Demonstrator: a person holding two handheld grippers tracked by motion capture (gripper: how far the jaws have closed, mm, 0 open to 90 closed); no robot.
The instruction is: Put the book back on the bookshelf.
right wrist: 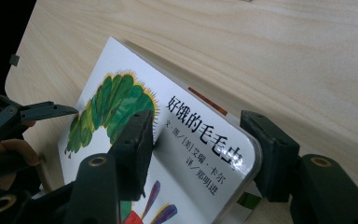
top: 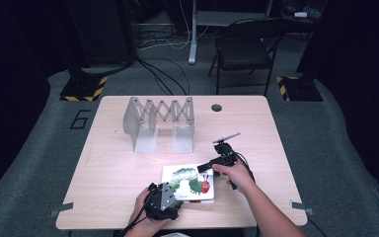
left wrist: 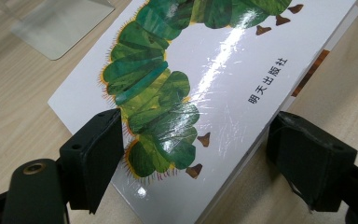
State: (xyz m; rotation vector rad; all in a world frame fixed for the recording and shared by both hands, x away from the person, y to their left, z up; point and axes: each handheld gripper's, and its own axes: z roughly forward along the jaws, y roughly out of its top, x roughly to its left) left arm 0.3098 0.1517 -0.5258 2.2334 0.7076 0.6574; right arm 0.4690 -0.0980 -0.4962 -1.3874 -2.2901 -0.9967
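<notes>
Both tongs, left and right, spread astride the glossy white caterpillar picture book on the wooden surface, likely bracing opposite corners for lifting.

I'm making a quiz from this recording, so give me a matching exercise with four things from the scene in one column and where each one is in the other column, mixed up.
Things:
1. picture book
2. folding book rack
3. left gripper
4. round hole

Places:
A. in the table top near its far edge
B. jaws either side of the book's near corner
C. flat on the table near the person's edge
D. standing on the far half of the table

Pairs: 1-C, 2-D, 3-B, 4-A
</notes>
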